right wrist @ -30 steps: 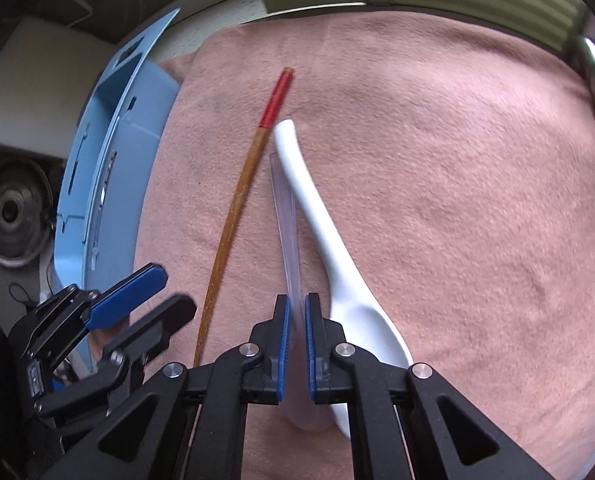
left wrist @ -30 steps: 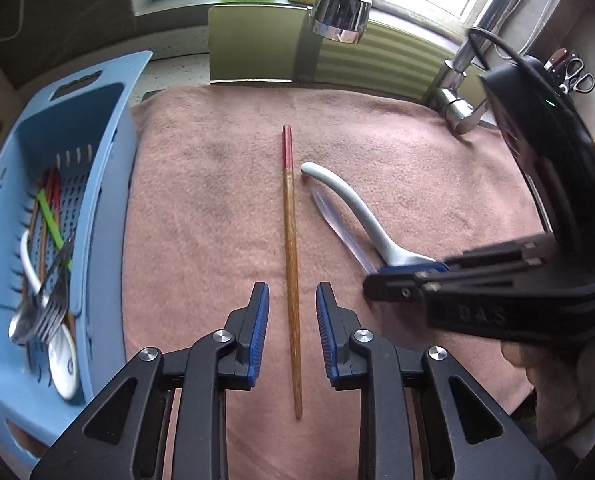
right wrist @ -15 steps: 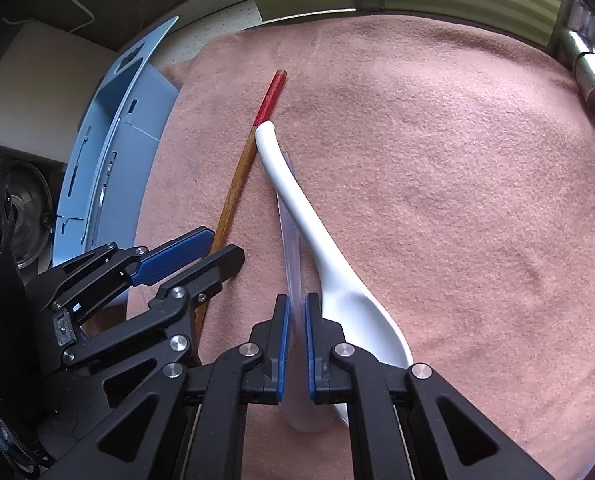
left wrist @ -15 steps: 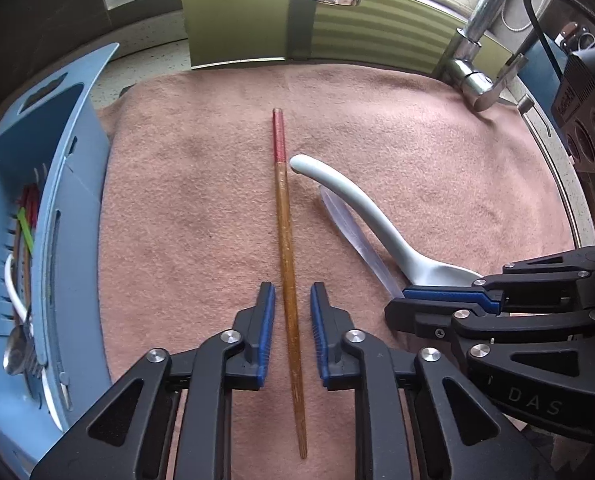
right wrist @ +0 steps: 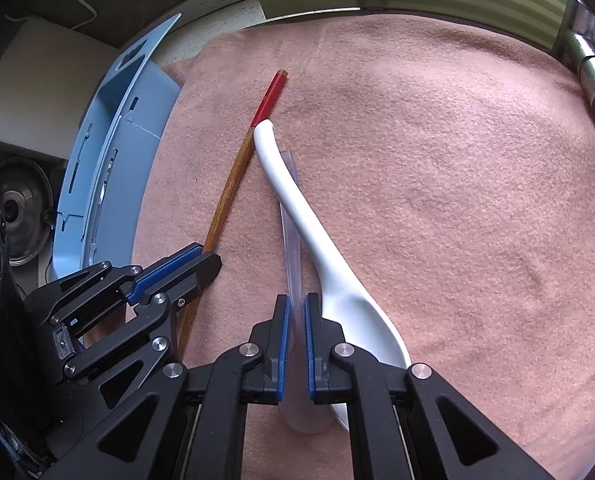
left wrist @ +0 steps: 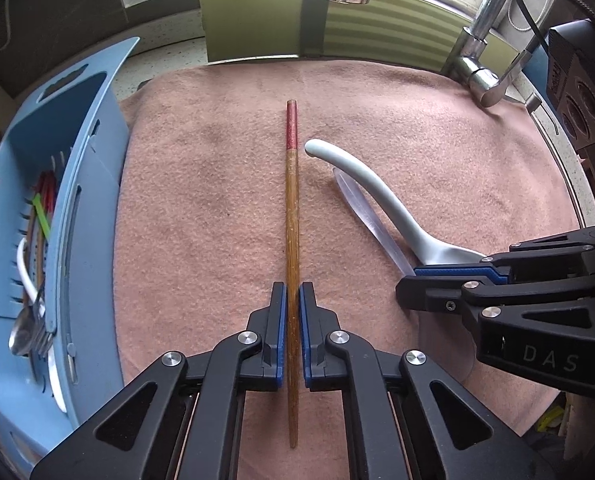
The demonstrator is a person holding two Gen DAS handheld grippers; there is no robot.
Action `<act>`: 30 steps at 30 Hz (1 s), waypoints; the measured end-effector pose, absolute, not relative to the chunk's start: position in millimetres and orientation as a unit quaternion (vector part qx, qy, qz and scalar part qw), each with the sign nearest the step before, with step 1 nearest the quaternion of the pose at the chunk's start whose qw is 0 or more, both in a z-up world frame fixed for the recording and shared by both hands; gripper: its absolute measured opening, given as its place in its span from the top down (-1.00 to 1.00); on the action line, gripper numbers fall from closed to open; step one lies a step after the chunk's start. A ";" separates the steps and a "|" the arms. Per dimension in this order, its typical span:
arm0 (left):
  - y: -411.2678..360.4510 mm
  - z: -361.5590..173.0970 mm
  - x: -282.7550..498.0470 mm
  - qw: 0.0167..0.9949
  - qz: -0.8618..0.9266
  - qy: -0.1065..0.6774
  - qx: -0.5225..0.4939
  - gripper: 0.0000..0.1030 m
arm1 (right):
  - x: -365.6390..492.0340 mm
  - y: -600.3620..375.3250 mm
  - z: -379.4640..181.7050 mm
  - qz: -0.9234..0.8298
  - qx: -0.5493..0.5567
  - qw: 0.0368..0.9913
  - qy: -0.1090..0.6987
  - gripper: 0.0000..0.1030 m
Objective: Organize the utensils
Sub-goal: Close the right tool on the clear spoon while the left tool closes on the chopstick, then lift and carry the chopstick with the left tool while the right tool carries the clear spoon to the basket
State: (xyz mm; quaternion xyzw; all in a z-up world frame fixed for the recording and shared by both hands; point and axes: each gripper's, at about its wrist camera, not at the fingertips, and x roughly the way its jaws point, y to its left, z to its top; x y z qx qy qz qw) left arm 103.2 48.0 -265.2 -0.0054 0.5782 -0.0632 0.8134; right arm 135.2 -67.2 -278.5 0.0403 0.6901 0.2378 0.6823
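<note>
Since a second ago your left gripper has gone from jaws apart, straddling the chopstick, to jaws closing in and now clamped on the shaft; your right gripper hasn't shifted.

Left to right:

- Blue basket: well off to the left of your left gripper, already holding a fork, spoons and coloured sticks. Likely the drop target.
- Left gripper: pads pinch the chopstick toward its thin near end, so most of the length, red tip included, sticks out ahead of the fingers, with a short tail behind. It lies flat on the pink towel. My read: the grip is off-centre, so lift slowly and straight up, or the long front end will droop or swivel. Keep it level before swinging left.
- White spoon: just right of the chopstick, handle tip near the red band, apparently not touching. Clear it vertically first so you don't drag it.
- Right gripper: jaws together on the clear plastic utensil, which runs out ahead of the fingers; the white spoon's bowl sits right against the right-hand finger. Whether the plastic piece is a knife or a spoon I can't tell. It looks thin and flexible, so expect bending. Lift without hooking the spoon bowl.

Move one hand at a time; the two grippers sit close together.
</note>
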 end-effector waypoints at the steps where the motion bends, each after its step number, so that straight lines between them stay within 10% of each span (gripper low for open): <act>1: 48.4 -265.3 102.0 0.814 -0.062 0.578 -0.007 0.90 | 134.9 -66.8 -278.2 0.238 0.038 0.683 0.690 0.89; 14: 56.0 -259.6 92.4 0.806 -0.057 0.587 -0.038 0.63 | 134.7 -62.9 -279.3 0.243 0.027 0.681 0.691 0.89; 30: 57.6 -265.2 105.9 0.805 -0.052 0.589 -0.047 0.89 | 125.1 -53.0 -277.8 0.249 0.007 0.689 0.681 0.89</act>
